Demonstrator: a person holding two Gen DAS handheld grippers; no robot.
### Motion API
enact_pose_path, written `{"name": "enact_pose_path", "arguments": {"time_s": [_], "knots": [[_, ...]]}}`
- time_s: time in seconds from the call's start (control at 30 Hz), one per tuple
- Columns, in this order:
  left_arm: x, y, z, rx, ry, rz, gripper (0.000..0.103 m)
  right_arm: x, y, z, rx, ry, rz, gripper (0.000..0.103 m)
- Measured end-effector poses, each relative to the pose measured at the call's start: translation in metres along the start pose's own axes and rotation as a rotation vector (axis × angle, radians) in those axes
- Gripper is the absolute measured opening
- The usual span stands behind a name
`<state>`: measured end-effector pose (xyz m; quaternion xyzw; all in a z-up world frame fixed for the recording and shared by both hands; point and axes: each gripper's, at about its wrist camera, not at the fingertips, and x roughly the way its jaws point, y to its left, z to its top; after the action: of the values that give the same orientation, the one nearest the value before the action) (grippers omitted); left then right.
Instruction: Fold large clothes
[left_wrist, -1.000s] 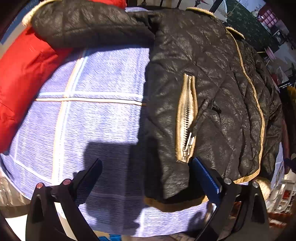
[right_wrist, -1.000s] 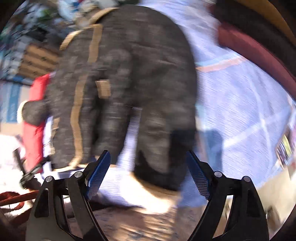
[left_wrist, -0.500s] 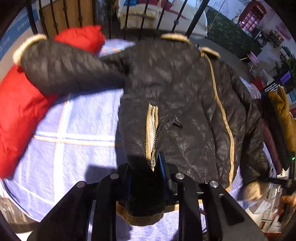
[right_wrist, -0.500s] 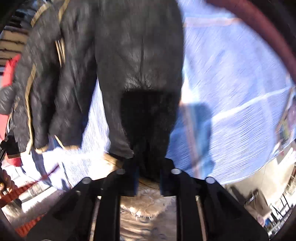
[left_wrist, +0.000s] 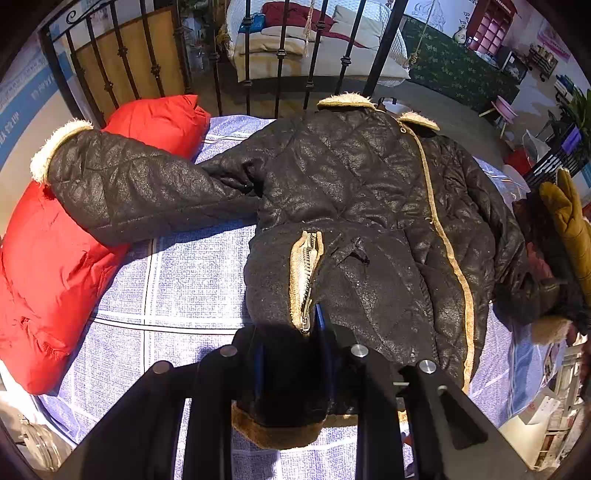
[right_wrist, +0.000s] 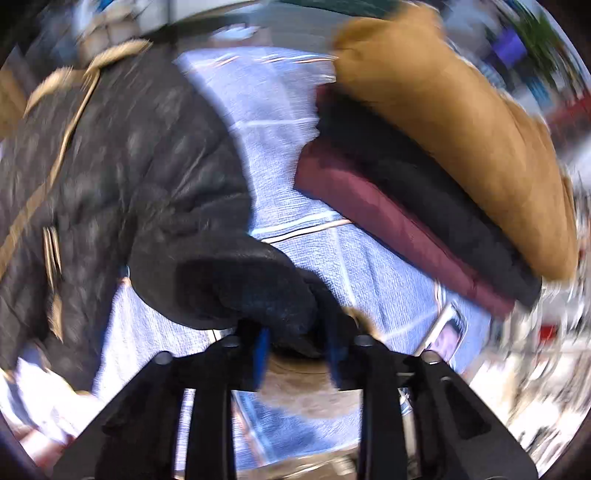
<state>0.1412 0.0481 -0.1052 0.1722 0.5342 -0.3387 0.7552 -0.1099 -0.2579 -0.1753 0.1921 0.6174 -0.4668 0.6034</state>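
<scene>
Jacket (left_wrist: 369, 206) hem is clenched by left gripper (left_wrist: 293, 354), sleeve (right_wrist: 236, 288) by right gripper (right_wrist: 297, 354); folding inward is called for next

The left gripper (left_wrist: 293, 354) closed from wide open onto the black jacket's (left_wrist: 362, 206) hem and lifted it. The right gripper (right_wrist: 297, 350) clamped the sleeve cuff (right_wrist: 240, 291) — then its jaws were just opening again, cuff between them.
</scene>
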Motion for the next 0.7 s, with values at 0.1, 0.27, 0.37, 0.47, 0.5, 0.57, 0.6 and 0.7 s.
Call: {"name": "enact_pose_path", "arguments": {"time_s": [0.1,0.27,0.37,0.47,0.5,0.57,0.6,0.7], "knots": [[-0.001,0.001,0.001,0.013,0.000,-0.005,0.024,0.016,-0.054,0.002,0.075,0.048,-0.084,0.078],[0.003,-0.001,-0.001,0.014,0.004,0.007,0.025,-0.007,-0.132,0.005,0.127,0.019,-0.074,0.079],[0.008,-0.001,-0.001,0.010,0.018,0.015,0.026,-0.030,-0.111,0.008,0.046,-0.034,0.094,0.085],[0.010,0.000,0.001,0.012,0.024,0.017,0.026,-0.042,-0.072,0.001,0.021,-0.094,0.257,0.085],[0.010,-0.001,0.001,0.018,0.025,0.019,0.026,-0.039,-0.050,-0.006,0.036,-0.079,0.375,0.085],[0.008,-0.002,0.002,0.023,0.026,0.021,0.026,-0.023,0.005,-0.022,0.039,0.070,0.634,0.085],[0.008,-0.002,0.002,0.021,0.028,0.020,0.026,-0.013,0.027,-0.028,0.051,0.137,0.732,0.085],[0.006,-0.005,0.001,0.025,0.027,0.022,0.026,0.015,0.092,-0.052,0.013,0.238,0.826,0.085]]}}
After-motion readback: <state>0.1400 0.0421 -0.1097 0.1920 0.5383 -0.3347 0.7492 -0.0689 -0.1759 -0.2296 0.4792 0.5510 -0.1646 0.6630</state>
